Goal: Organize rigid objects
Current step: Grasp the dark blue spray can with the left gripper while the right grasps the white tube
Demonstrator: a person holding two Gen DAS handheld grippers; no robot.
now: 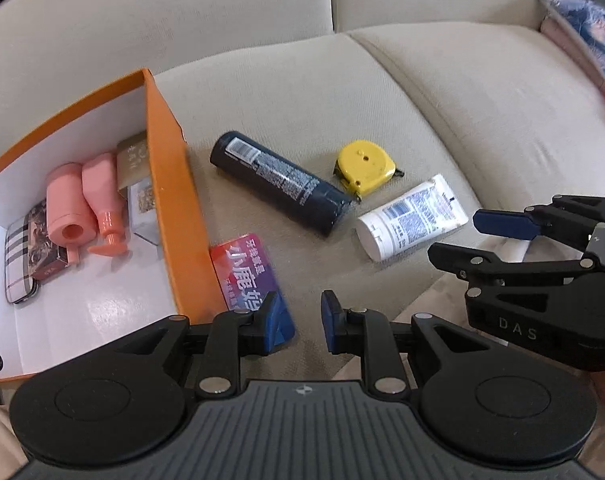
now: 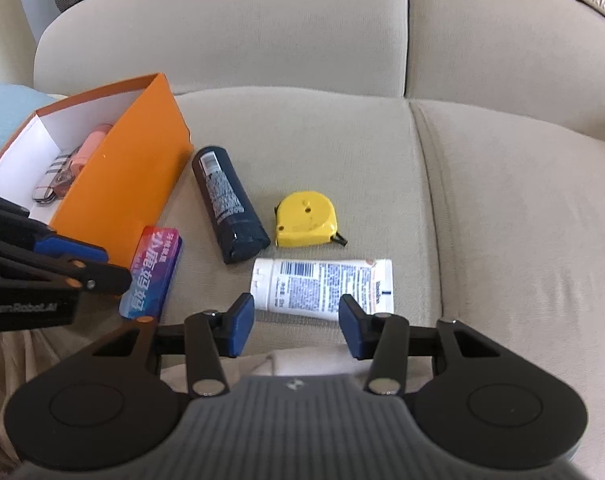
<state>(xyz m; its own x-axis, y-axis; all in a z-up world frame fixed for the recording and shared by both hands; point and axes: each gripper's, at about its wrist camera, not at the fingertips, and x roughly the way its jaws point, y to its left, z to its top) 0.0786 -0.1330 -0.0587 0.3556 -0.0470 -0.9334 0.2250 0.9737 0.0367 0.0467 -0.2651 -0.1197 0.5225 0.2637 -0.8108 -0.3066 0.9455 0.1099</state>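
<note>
An orange box (image 1: pixel 170 200) (image 2: pixel 114 184) with a white inside stands on the left of a beige sofa seat. It holds pink bottles (image 1: pixel 82 196), a plaid case (image 1: pixel 18 264) and small boxes. On the seat lie a dark blue tube (image 1: pixel 278 182) (image 2: pixel 228 204), a yellow tape measure (image 1: pixel 366 166) (image 2: pixel 306 220), a white tube (image 1: pixel 414 216) (image 2: pixel 322 286) and a red-purple box (image 1: pixel 246 276) (image 2: pixel 152 276). My left gripper (image 1: pixel 298 326) is open and empty, its left pad over the red-purple box. My right gripper (image 2: pixel 296 326) is open and empty just before the white tube.
The sofa backrest (image 2: pixel 262 32) rises behind the seat. A seam (image 2: pixel 430 184) splits the seat cushions. A magazine (image 1: pixel 590 40) lies at the far right. A light blue cloth (image 2: pixel 2 120) lies left of the box. Pale fabric (image 2: pixel 314 360) lies under the grippers.
</note>
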